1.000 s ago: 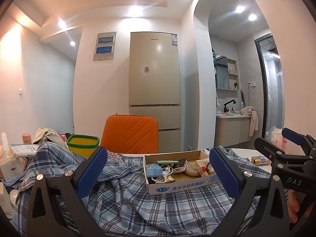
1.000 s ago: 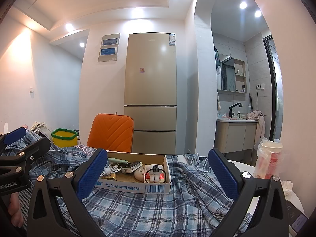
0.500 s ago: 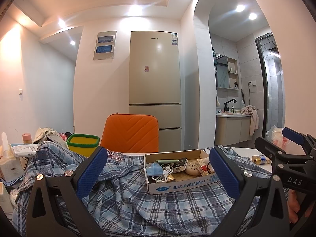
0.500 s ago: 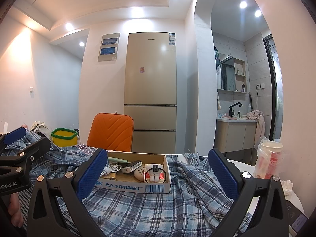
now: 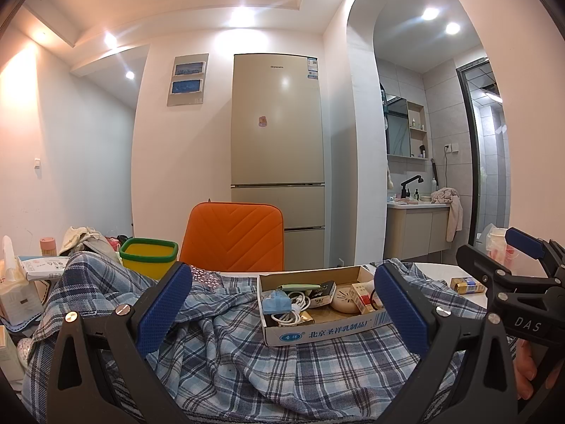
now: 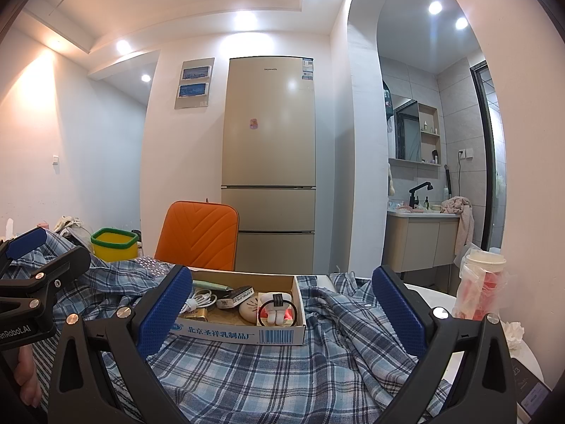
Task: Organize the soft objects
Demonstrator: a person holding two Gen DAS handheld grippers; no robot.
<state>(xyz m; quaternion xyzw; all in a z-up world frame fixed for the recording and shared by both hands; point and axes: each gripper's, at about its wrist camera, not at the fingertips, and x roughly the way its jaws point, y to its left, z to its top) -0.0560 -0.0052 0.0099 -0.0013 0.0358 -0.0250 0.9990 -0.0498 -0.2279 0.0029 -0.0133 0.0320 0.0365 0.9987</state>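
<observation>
Nothing has shifted since the earlier frames: the left tool (image 5: 282, 304) and right tool (image 6: 282, 300) (both spread apart, empty) hover over the plaid shirt (image 5: 247, 364) beneath the cardboard box (image 6: 243, 332).

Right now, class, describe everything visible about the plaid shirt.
The plaid shirt is soft woven cloth, checked in blue, navy and white. It lies crumpled and spread over the table, rumpled in folds. The cardboard box of small items sits on top of it. The left claw and right claw hover open above it, neither gripping.
</observation>
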